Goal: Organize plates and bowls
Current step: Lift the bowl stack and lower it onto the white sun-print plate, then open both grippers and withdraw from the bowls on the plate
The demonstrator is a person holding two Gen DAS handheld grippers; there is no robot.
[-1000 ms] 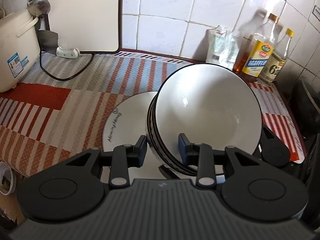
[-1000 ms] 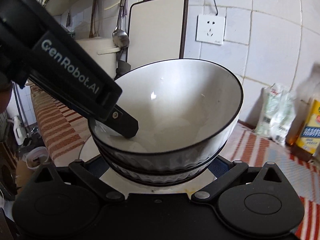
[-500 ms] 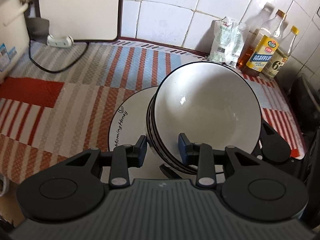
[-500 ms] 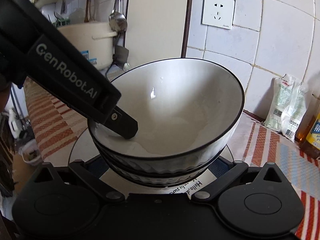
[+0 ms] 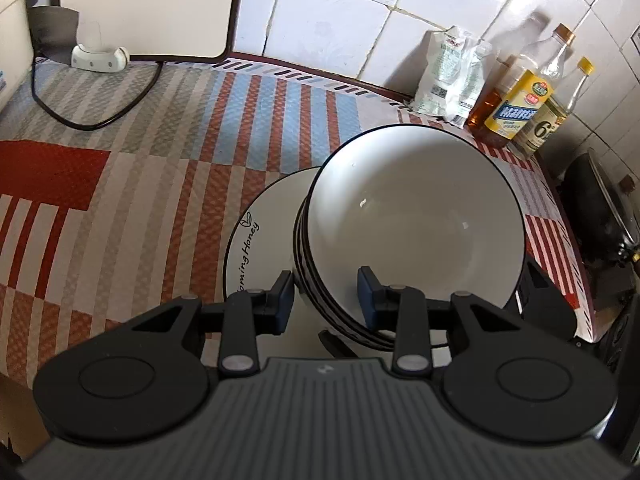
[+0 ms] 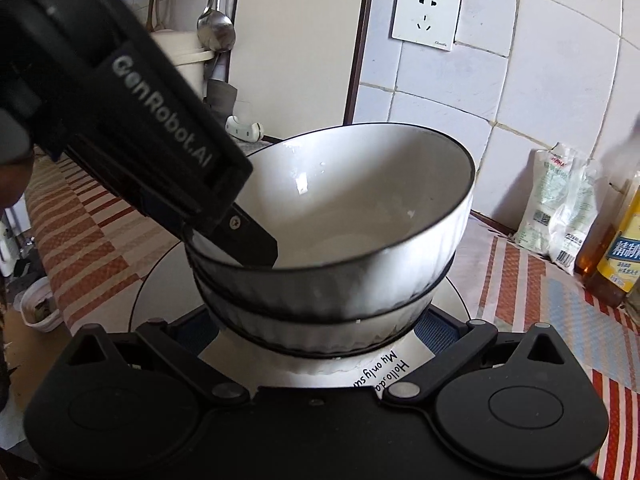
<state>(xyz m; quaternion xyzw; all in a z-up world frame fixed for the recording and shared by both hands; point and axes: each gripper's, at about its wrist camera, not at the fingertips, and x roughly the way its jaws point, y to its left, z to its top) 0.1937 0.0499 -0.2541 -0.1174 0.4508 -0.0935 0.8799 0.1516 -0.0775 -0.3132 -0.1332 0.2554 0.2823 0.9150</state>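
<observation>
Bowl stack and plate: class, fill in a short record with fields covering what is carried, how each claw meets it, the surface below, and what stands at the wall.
carried: stack of bowls sitting on a plate
bowl look: white inside, dark rim, ribbed outside
left claw: closed across the near wall of the bowl stack, one finger inside, one outside
right claw: fingers spread either side of the stack's base, over the plate; grip unclear
surface below: striped mat
at the wall: bottles, pouches, socket
</observation>
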